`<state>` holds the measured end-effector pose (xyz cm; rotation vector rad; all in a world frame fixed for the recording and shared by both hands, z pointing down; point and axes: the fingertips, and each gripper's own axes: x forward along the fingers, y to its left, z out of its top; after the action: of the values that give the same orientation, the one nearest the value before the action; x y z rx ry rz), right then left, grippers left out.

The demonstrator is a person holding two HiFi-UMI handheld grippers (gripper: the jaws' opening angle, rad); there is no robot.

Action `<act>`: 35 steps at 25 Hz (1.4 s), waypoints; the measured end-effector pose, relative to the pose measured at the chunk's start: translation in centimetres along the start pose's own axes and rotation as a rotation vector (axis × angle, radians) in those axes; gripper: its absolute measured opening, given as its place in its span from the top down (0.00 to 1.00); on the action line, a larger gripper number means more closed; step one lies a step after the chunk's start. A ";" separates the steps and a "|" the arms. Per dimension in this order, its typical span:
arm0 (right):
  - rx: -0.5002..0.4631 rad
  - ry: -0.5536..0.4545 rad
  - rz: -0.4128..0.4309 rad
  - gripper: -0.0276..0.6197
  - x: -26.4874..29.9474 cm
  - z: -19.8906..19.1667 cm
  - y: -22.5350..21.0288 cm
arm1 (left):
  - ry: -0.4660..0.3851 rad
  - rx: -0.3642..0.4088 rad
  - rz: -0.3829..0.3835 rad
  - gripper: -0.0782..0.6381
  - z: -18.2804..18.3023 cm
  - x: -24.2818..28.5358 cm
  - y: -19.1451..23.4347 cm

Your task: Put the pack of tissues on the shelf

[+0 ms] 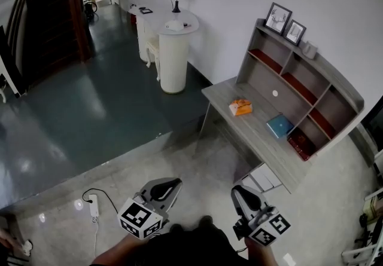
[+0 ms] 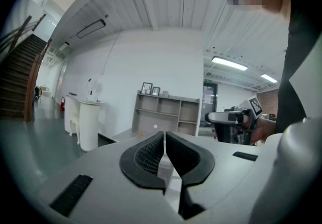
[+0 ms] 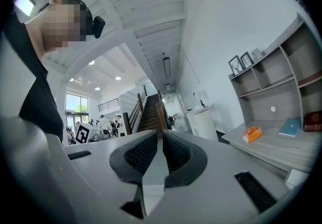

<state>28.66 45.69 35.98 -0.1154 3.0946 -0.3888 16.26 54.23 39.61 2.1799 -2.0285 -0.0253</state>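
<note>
- Head view: the pack of tissues (image 1: pixel 240 107) lies on the desk (image 1: pixel 254 133), well apart from the left gripper (image 1: pixel 164 188) and the right gripper (image 1: pixel 244 194).
- Two framed pictures (image 1: pixel 286 24) top the shelf (image 1: pixel 263 82). One blue book (image 1: pixel 279 125) lies beside one red book (image 1: pixel 301 143) in a bottom compartment.
- Left gripper view: the left gripper's jaws are clenched and empty.
- Right gripper view: the right gripper's jaws are clenched and empty, and the tissues lie off to the right.
</note>
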 end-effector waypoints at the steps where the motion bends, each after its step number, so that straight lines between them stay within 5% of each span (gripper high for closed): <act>1: 0.003 0.002 0.001 0.92 0.3 -0.1 -0.2 | -0.001 -0.002 0.001 0.86 -0.1 0.1 0.3; 12: 0.067 -0.023 0.008 0.92 4.2 0.5 -7.2 | 0.036 -0.011 -0.001 0.86 0.1 7.1 3.6; 25: 0.070 0.015 0.003 0.92 9.2 4.2 -23.2 | 0.034 -0.014 -0.009 0.86 3.8 23.8 8.7; 35: 0.078 0.036 -0.033 0.92 12.1 4.2 -29.9 | 0.043 -0.031 -0.035 0.85 3.8 30.8 11.4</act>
<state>18.88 14.84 39.23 -0.1595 3.1108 -0.5182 6.87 22.53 40.35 2.1776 -1.9539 -0.0143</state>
